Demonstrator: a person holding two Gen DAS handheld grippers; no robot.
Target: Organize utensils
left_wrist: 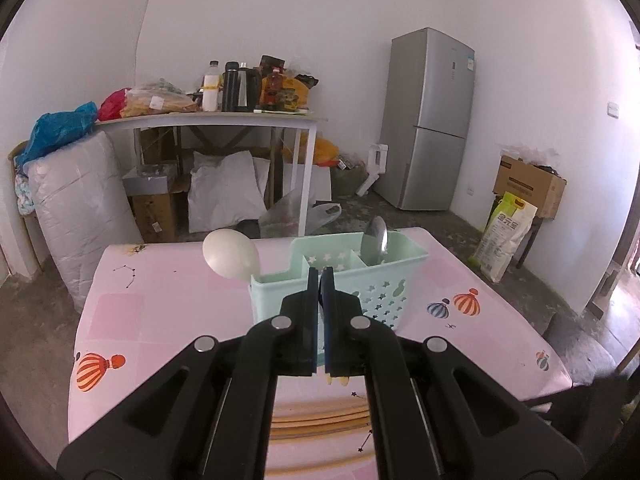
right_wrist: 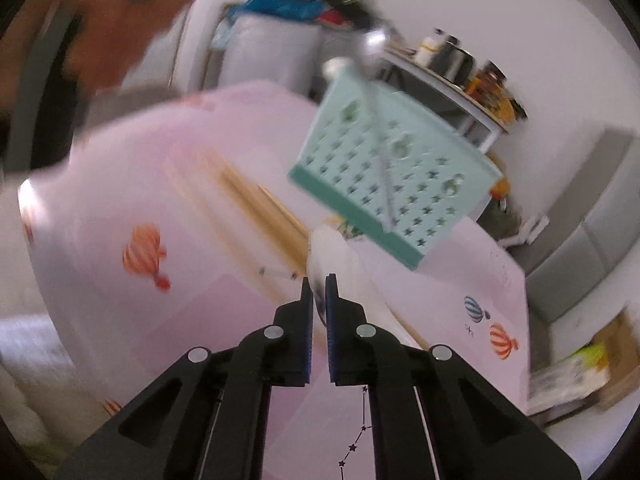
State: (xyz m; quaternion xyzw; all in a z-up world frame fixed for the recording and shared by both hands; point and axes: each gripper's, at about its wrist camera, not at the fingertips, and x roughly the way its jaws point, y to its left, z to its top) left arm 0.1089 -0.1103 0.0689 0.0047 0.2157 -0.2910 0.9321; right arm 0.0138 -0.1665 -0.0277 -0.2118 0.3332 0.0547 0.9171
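left gripper (left_wrist: 319, 280): fingers pressed together, nothing between
right gripper (right_wrist: 319, 286): pinching a white spoon (right_wrist: 334, 258)
caddy (left_wrist: 376, 280): holds white ladle (left_wrist: 231, 254), metal spoon (left_wrist: 377, 236)
chopsticks (right_wrist: 256, 204): loose on tablecloth (left_wrist: 168, 304)

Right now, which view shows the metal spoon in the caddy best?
The left wrist view: the metal spoon stands sharp in the right compartment of the mint caddy. The right wrist view is motion-blurred, showing only a smeared bowl and handle.
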